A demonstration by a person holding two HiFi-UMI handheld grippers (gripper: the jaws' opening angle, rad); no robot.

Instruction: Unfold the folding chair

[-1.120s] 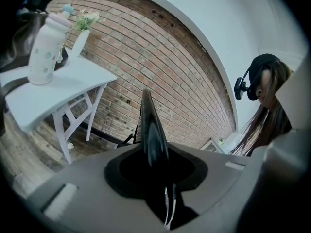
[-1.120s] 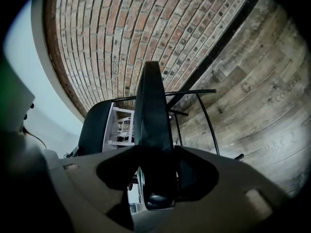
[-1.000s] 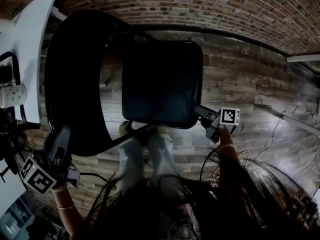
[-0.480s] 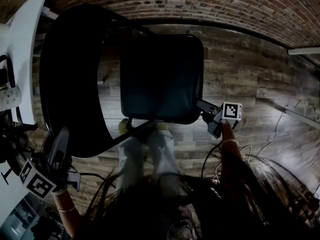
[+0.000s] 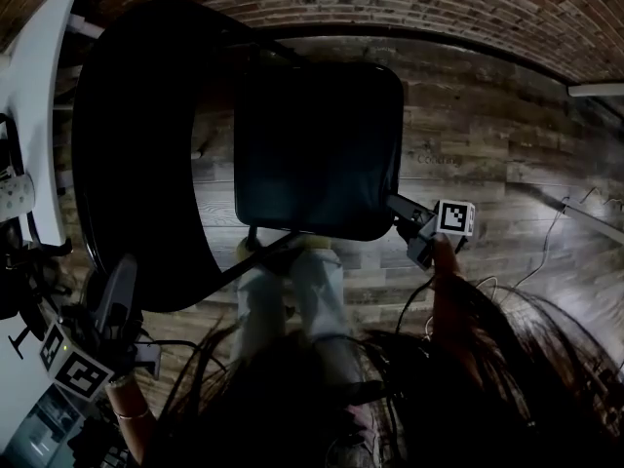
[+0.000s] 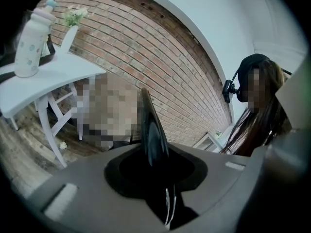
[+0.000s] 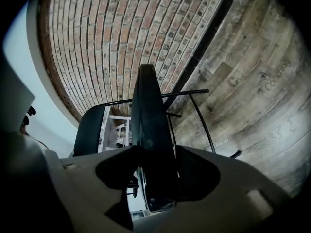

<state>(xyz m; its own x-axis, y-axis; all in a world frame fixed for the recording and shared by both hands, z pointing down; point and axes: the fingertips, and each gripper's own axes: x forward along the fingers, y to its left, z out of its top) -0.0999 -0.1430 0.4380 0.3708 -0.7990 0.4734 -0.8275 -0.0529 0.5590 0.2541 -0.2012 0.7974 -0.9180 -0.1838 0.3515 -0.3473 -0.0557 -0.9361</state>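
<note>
One chair (image 5: 244,261) stands on the floor (image 5: 487,164), with its seat (image 5: 317,149) facing up and its backrest (image 5: 136,154) at 9 o'clock, long axis 12 to 6. The left gripper (image 5: 121,266) is clamped on the backrest edge at 7 o'clock. The right gripper (image 5: 393,204) is clamped on the seat corner at 4 o'clock.

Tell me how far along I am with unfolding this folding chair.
Done: the seat is swung out from the backrest and shows broad from above. In hand: the left gripper is clamped on the backrest's edge, the right gripper on the seat's near corner. Left: pressing the seat fully down if it isn't there yet, which the views don't settle, then letting go.
</note>
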